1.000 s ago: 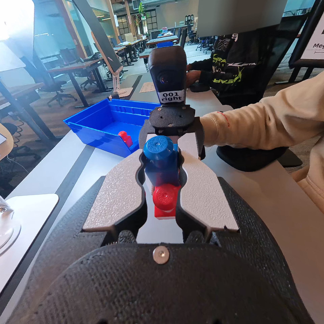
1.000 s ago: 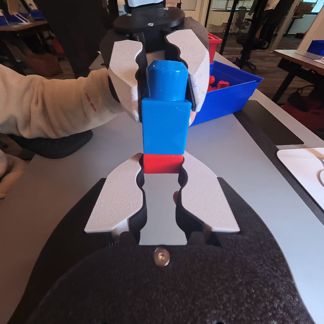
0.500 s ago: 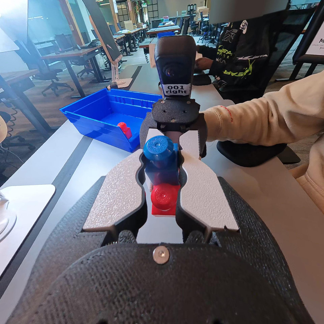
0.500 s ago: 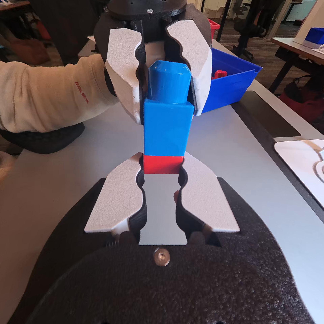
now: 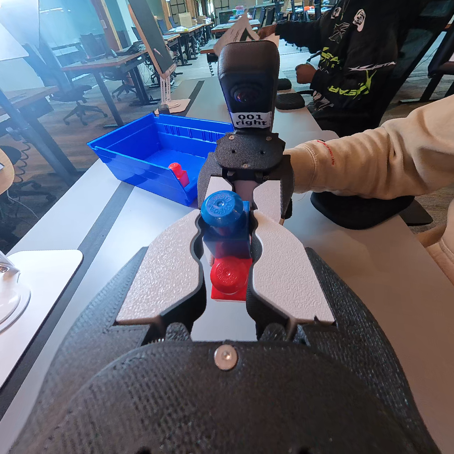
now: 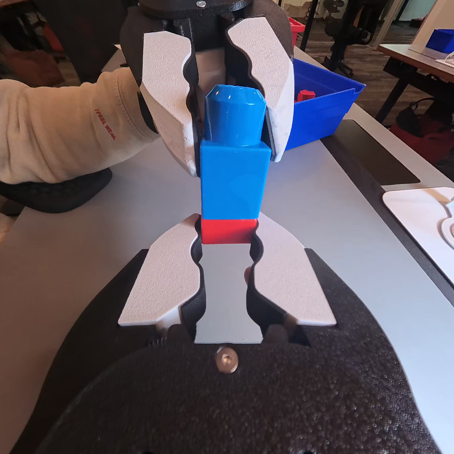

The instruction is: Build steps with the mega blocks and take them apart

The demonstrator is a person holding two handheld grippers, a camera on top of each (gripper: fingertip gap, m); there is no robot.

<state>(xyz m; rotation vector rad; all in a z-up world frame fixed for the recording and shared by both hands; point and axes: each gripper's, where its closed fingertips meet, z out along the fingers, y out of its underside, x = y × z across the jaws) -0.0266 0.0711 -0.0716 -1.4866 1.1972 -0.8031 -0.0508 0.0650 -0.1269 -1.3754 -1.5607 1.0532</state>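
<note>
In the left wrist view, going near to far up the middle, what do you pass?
Left tool → red block → blue block → right tool → blue bin off to the left → person in dark top

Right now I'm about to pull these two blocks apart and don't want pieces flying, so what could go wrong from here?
1. The right gripper pinches the red block only at its jaw tips, so it may slip out when you pull.
2. The left gripper clamps the blue block from above; a tilted pull might jam the joint.
3. A sudden release could swing a gripper into the blue bin close beside them.
</note>
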